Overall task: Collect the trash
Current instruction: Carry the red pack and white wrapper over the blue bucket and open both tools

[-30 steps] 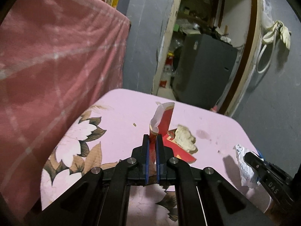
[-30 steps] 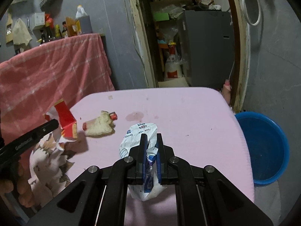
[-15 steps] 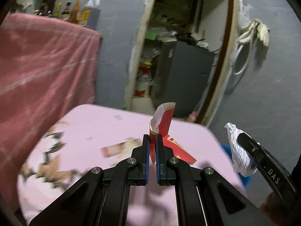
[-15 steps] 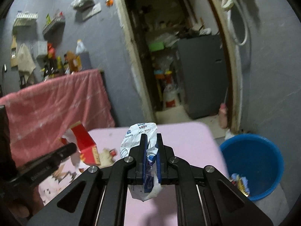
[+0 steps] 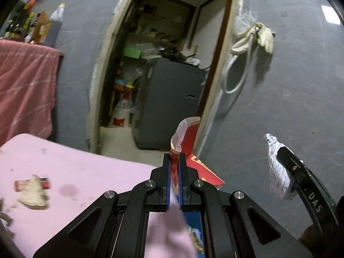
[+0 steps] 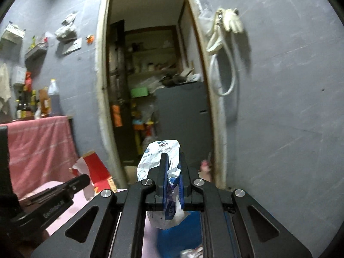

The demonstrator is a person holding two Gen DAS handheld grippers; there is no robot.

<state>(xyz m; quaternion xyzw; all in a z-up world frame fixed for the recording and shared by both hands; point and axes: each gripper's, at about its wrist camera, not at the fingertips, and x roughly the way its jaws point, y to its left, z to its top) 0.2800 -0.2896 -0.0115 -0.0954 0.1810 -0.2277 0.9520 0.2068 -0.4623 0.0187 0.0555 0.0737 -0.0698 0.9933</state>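
Pink table point(image 5: 90, 172), crumpled wrapper point(image 5: 32, 191) lying on it

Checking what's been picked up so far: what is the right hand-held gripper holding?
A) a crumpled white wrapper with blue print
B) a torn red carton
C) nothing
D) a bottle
A: the right hand-held gripper is shut on the crumpled white wrapper, whose blue print shows above the fingers.

This is a room in a home — a plain, lived-in one. The walls point(image 6: 279, 86) are grey and bare. An open doorway point(image 6: 150, 64) leads to a store room full of shelves and a grey fridge point(image 5: 169, 99). Bottles point(image 6: 52, 97) stand on a counter with a pink cloth point(image 6: 36, 146) — like a kitchen corner.
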